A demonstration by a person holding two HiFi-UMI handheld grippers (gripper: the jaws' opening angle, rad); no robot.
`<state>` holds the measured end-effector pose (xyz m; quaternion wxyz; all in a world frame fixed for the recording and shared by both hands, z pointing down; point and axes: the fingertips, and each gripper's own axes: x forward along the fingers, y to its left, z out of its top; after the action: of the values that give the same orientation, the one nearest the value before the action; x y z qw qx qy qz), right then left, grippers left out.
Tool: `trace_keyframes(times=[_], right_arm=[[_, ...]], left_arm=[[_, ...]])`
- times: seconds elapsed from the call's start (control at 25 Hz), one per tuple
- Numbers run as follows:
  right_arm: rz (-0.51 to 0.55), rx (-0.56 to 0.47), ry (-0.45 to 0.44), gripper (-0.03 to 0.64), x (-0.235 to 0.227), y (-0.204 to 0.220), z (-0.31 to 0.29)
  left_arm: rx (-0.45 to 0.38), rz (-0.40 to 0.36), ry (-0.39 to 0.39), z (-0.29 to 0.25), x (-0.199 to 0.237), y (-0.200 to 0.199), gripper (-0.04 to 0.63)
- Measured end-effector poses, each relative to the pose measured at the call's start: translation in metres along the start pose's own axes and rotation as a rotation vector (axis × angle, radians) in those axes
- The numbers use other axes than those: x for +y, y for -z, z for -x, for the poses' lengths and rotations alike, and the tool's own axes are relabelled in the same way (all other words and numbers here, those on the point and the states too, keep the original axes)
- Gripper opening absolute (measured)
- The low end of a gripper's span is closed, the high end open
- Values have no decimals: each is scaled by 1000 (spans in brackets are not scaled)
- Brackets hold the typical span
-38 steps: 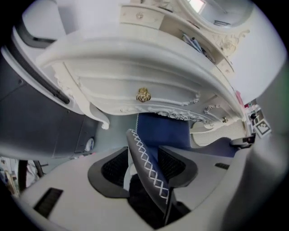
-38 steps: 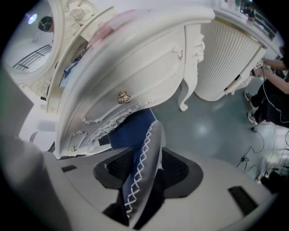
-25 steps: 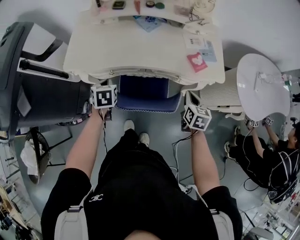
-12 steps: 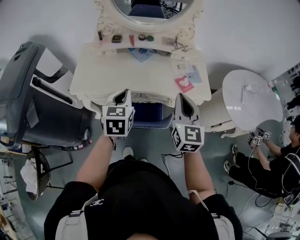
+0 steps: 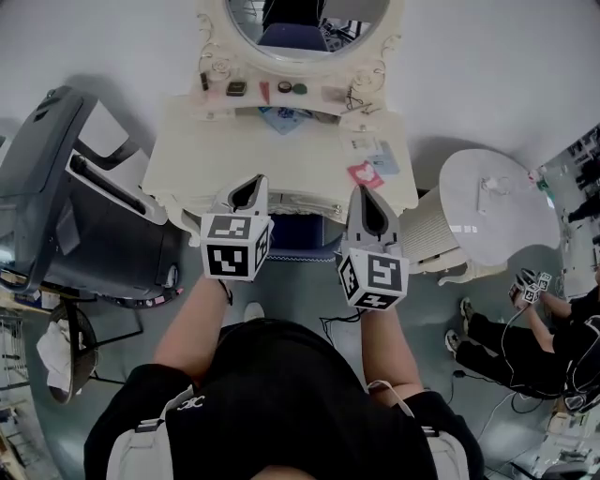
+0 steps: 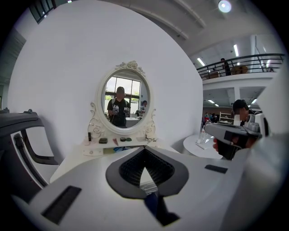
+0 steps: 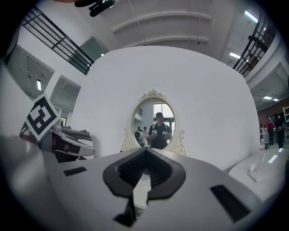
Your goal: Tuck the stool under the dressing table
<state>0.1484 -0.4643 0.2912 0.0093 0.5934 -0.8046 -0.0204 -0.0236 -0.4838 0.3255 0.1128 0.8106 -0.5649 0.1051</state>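
Note:
The cream dressing table (image 5: 192,159) with its oval mirror (image 5: 300,23) stands ahead of me. The blue stool (image 5: 298,234) sits under its front edge, between my hands, and only a strip of the seat shows. My left gripper (image 5: 248,185) and right gripper (image 5: 368,197) hover side by side over the table's front edge, both shut with nothing in them, apart from the stool. In the left gripper view the closed left gripper (image 6: 144,157) points at the mirror (image 6: 124,101). The right gripper (image 7: 145,159) also faces the mirror (image 7: 156,124).
A dark grey padded chair (image 5: 66,197) stands at the left of the table. At the right are a white ribbed bin (image 5: 433,225) and a round white side table (image 5: 492,202). A person (image 5: 530,342) sits on the floor far right. Cables (image 5: 330,328) trail by my feet.
Both grippers have risen from low beside the stool to the height of the table's front edge and tipped towards level. The head view has lifted, so the mirror now shows.

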Motion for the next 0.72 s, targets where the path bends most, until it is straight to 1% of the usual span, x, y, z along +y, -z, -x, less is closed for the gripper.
trace_keyframes(times=[0.32, 0.52, 0.72], right_arm=[[-25, 18, -27, 6, 9, 6, -1], [-8, 27, -19, 7, 12, 11, -1], [-23, 35, -11, 7, 10, 16, -1]], left_arm=[[11, 15, -18, 8, 9, 6, 5], [31, 34, -23, 7, 15, 14, 5], [34, 12, -32, 7, 16, 17, 5]])
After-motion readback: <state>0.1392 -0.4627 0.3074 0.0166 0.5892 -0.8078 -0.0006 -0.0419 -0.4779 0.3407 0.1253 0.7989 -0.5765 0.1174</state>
